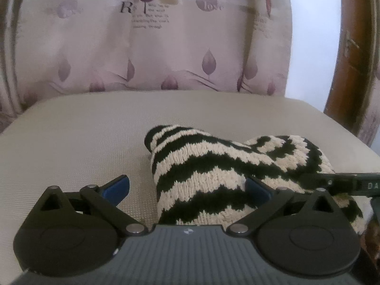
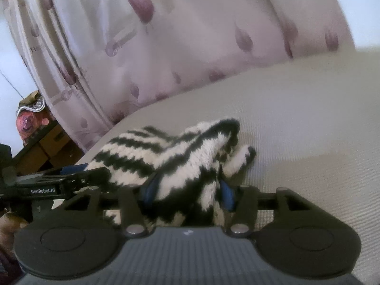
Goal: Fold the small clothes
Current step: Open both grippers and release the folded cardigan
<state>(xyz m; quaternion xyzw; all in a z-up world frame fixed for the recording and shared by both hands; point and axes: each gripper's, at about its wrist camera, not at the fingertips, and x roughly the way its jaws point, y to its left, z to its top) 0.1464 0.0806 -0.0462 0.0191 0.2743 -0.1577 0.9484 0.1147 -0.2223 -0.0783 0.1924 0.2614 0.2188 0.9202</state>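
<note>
**Striped knit bunched on the cushion, right jaws clamped on it**

Your left gripper (image 1: 187, 188) has its jaws spread wide apart. The black-and-cream striped knit garment (image 1: 213, 166) lies between them, but the left blue pad (image 1: 117, 188) stands clear of the wool over bare cushion, and only the right pad sits against the fabric's edge, so nothing is pinched there.

Your right gripper (image 2: 187, 187) has its jaws partly closed and clamped on a gathered fold of the same garment (image 2: 171, 156); both blue pads (image 2: 226, 193) press into the knit, with wool bulging out in front of and behind them.

The garment rests in a rumpled heap on the beige woven seat cushion (image 1: 83, 137), towards its near side and a little right of centre in the left wrist view. One narrow end pokes out towards the far left there. In the right wrist view your left gripper's arm comes in from the left edge and touches the heap.

Behind the cushion hangs a pale curtain (image 1: 166, 47) printed with purple leaves, and a brown wooden door (image 1: 349, 47) stands at far right.
</note>
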